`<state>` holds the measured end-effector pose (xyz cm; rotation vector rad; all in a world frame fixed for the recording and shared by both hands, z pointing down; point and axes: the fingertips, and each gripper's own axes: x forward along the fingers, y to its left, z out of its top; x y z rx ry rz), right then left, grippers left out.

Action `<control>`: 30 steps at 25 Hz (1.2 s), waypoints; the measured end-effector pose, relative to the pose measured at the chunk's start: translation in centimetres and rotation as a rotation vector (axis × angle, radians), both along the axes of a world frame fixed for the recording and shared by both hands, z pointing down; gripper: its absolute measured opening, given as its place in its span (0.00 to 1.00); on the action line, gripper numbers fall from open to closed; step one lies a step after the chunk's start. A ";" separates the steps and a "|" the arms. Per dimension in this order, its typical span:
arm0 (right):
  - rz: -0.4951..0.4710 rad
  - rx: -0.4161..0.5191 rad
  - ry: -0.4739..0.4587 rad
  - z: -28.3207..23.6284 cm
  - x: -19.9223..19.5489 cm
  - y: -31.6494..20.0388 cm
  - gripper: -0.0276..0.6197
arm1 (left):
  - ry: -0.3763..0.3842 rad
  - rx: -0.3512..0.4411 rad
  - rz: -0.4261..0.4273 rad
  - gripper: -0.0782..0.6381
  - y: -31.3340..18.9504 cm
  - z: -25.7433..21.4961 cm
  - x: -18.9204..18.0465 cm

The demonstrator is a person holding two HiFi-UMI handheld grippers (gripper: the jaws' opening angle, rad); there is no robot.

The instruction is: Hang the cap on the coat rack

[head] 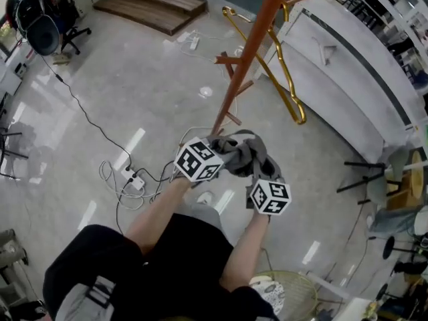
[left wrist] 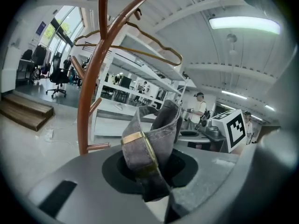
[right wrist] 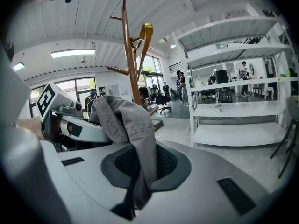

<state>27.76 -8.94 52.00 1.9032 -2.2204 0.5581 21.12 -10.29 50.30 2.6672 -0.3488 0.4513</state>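
Observation:
I hold a crumpled grey cap between both grippers, just in front of the foot of the brown wooden coat rack. My left gripper is shut on the cap's back strap, right at its brass buckle. My right gripper is shut on a fold of the cap's grey fabric, which drapes down between its jaws. The rack's trunk and pegs rise to the left of the strap. In the right gripper view the rack stands behind the cap, with the left gripper beside it.
A gold clothes hanger hangs on the rack. White shelving stands to the right; a power strip with cables lies on the floor at left. A wooden platform and an office chair are farther off. A person stands in the background.

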 end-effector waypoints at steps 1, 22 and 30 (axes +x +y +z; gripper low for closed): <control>-0.011 0.002 -0.009 0.1 0.5 -0.6 0.08 | -0.010 0.006 -0.006 0.21 -0.5 0.0 0.5; -0.048 -0.217 -0.056 10.0 1.9 -5.2 0.07 | -0.155 -0.140 -0.106 0.21 -5.7 9.8 2.4; -0.008 -0.271 0.016 11.6 2.6 -8.4 0.07 | -0.168 -0.153 -0.135 0.21 -9.1 11.7 3.0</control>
